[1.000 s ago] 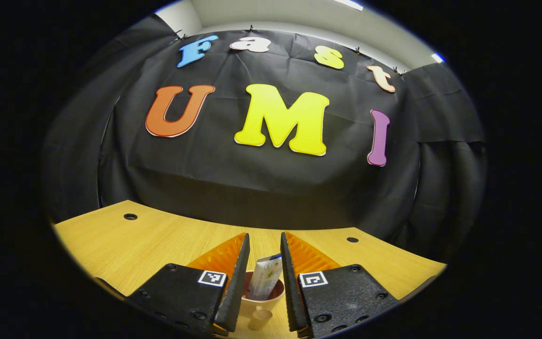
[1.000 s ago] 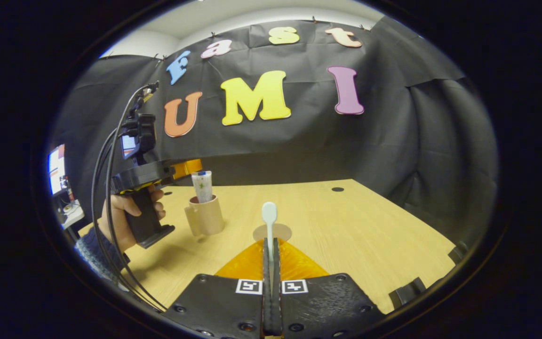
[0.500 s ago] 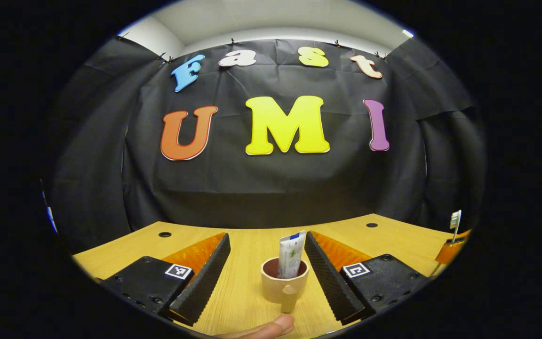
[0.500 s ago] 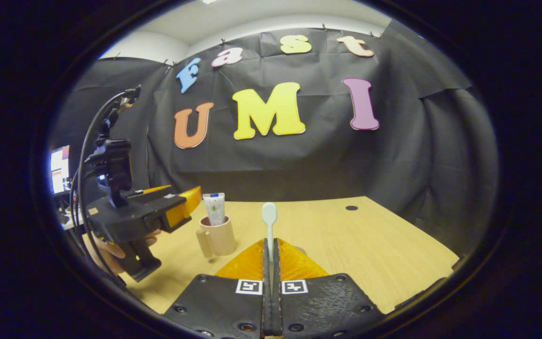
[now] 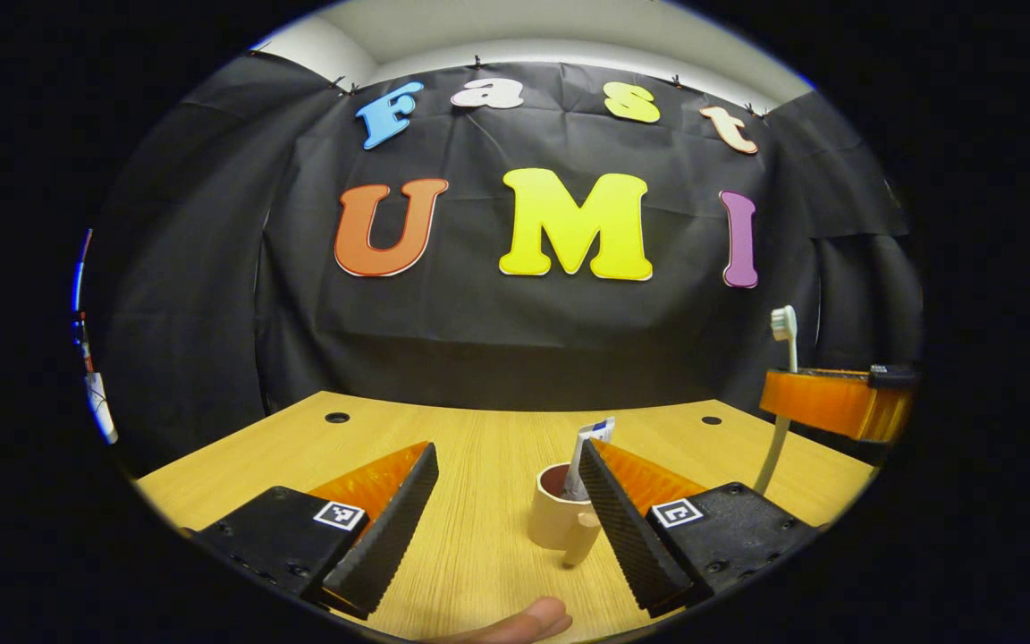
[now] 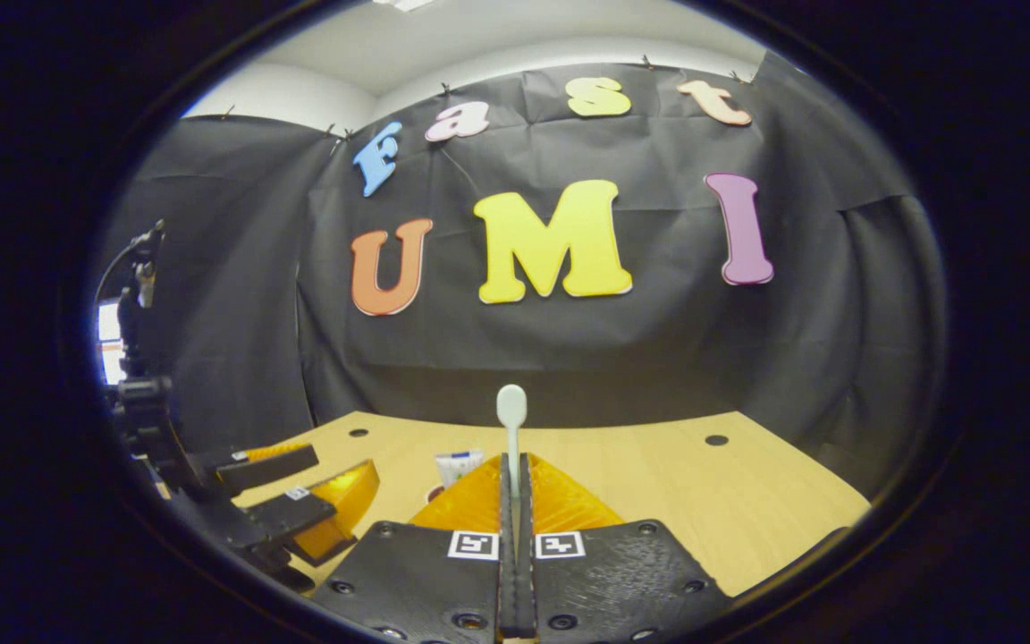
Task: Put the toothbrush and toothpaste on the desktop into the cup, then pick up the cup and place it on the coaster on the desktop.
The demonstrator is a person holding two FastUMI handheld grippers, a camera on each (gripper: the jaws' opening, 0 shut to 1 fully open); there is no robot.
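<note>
The toothbrush [image 6: 512, 420] stands upright, bristle head at the top, its handle pinched between the fully closed fingers of the right gripper [image 6: 515, 474]; in the left gripper view the same toothbrush [image 5: 781, 358] rises through that gripper [image 5: 837, 402] above the right side of the wooden desktop [image 5: 479, 465], long axis near vertical and lower handle slanting slightly left. The toothpaste tube [image 5: 588, 447] sits cap-down in the beige cup [image 5: 560, 519], leaning a little, its flat crimped end up; its printing is too small to read. The cup's handle faces the camera. The left gripper [image 5: 506, 510] hangs with its fingers spread wide and gripping nothing, the cup just beside its right finger. A fingertip [image 5: 524, 622] shows at the bottom edge. Compared with half a second earlier, the cup sits further right between the left gripper's fingers, and in the right gripper view the cup is now mostly hidden behind the right gripper's fingers, only the tube's end [image 6: 459, 465] showing, while the left gripper [image 6: 300, 510] has drawn lower and leftward.
</note>
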